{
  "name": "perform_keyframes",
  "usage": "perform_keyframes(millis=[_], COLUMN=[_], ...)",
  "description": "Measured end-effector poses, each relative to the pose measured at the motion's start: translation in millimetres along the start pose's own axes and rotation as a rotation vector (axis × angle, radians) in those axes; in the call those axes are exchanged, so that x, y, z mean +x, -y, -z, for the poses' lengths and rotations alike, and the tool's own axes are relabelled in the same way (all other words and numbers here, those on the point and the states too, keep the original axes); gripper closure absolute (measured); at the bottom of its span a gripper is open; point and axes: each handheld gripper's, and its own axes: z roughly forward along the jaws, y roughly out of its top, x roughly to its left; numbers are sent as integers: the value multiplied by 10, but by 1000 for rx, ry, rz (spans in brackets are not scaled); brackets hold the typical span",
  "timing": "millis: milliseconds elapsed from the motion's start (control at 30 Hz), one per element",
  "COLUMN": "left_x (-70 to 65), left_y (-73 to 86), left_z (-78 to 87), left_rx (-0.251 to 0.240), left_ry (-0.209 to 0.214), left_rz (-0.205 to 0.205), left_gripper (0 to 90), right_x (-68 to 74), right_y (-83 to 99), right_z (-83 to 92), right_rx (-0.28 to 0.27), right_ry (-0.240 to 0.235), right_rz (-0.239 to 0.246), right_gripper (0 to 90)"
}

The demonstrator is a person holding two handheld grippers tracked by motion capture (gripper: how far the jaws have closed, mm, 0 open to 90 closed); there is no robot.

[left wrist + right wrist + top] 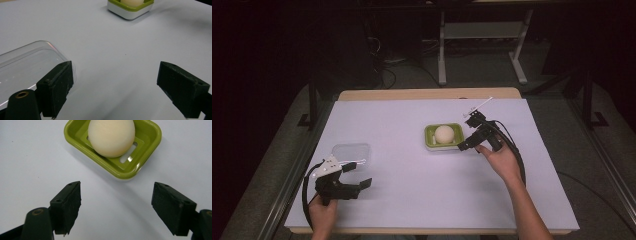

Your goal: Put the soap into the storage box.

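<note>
Right claw: the right claw (116, 206) stood released, jaws wide apart, empty, just short of the green soap dish (147, 150).
Left claw: the left claw (115, 87) was also released and empty, its left jaw right at the edge of the clear plastic lid (27, 67).
Soap dish: it sat ahead of the right claw on the white bench (412, 195), touched by neither jaw.
Soap: a round cream soap ball (111, 136) rested on the slotted tray inside the dish, rising well above the rim.
Lid: it lay flat beside the left claw, well apart from the dish.
Risk, dish: a pinch on one shallow corner would probably tip or slide the dish, and the ball, being round and loose, could roll out.
Risk, lid: the lid looked thin and slick; a jaw pushing on its rim instead of straddling it would likely skate it across the bench.
Risk, fit: the ball's height might keep the lid from seating.
High view: it showed both claws (344, 182) (472, 137) at once, and how far lid (352, 152) and dish (443, 136) lay apart.
Right claw's view: it gave the tray slots and the ball's seat.
Left claw's view: it showed the jaw at the lid's rim, and the dish's white base (130, 11) far ahead.
</note>
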Motion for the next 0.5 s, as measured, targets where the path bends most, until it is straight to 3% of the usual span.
perform_keyframes(millis=[500], left_x=[3], left_y=[2], left_z=[0], left_rx=[5], left_ry=[-3], left_rz=[-6], left_gripper=[129], right_x=[-49], right_y=[261], right_z=[92], right_rx=[-26], right_ry=[0], right_rz=[-10], right_gripper=[229])
